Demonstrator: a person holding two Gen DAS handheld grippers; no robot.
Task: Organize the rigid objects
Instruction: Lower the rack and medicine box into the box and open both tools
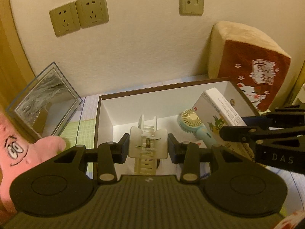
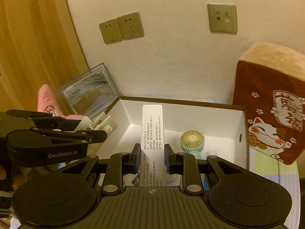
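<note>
Both tongs grip things over the open box (image 1: 103, 103).

Left tongs (image 1: 148, 147) clamp a white hair clip (image 1: 147, 143) by its 2 wings; right tongs (image 2: 151, 156) pinch a white printed carton (image 2: 152, 129) by its narrow sides, above the box's inside. On the box floor lies a small blue fan (image 2: 192, 140). A plush cat cushion (image 2: 270, 114) stands just beside the box.

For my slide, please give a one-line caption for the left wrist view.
Left gripper holds a white hair clip above an open box containing a small fan.
</note>
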